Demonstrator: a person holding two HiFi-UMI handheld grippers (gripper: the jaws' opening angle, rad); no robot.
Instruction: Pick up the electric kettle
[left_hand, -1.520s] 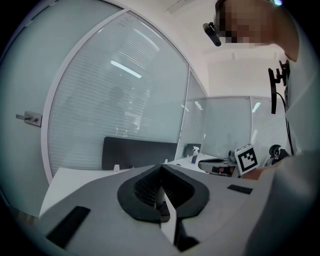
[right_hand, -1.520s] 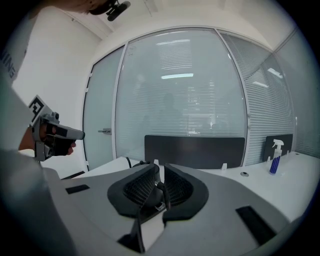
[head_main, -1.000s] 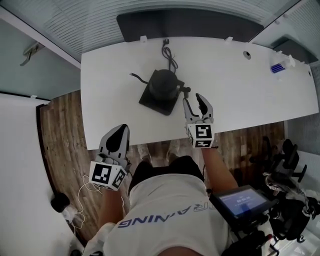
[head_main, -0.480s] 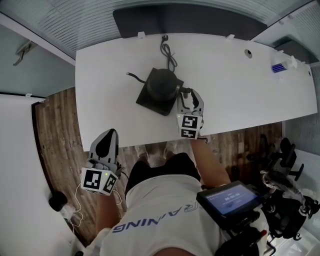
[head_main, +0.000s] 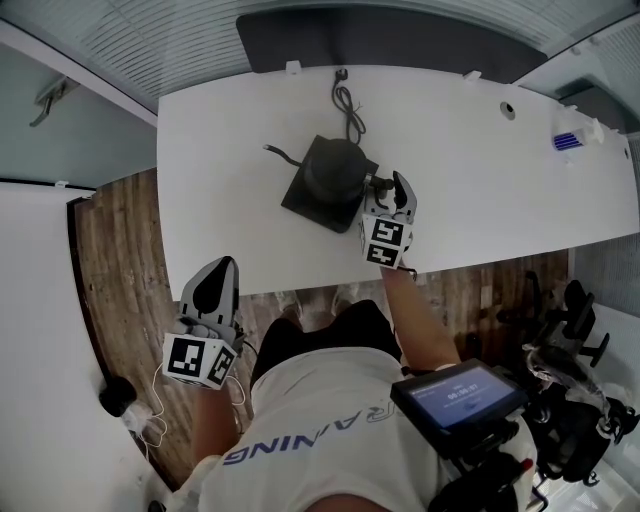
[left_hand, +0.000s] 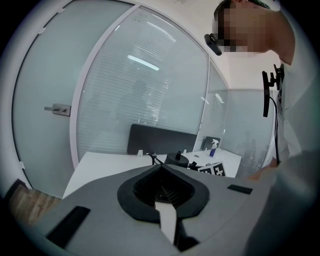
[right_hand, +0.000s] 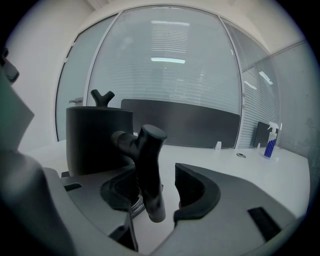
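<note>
The black electric kettle (head_main: 334, 168) stands on its black square base (head_main: 305, 203) in the middle of the white table (head_main: 480, 190). My right gripper (head_main: 386, 186) is at the kettle's right side, open, with the kettle's handle (right_hand: 148, 170) upright between its jaws. The handle lies against the left jaw, and a gap shows on the right jaw's side. The kettle body (right_hand: 97, 137) fills the left of the right gripper view. My left gripper (head_main: 218, 276) is shut and empty, hanging over the wood floor in front of the table's near left edge; its tips (left_hand: 161, 169) meet.
A black cable (head_main: 346, 100) runs from the base to the table's far edge. A blue spray bottle (head_main: 566, 141) stands at the far right corner. A dark panel (head_main: 380, 42) lines the far side, and a glass wall (right_hand: 165, 70) stands behind it.
My right gripper has moved forward over the table edge to the kettle, and its jaws now stand round the handle. The left gripper has dropped back a little and stays shut.
</note>
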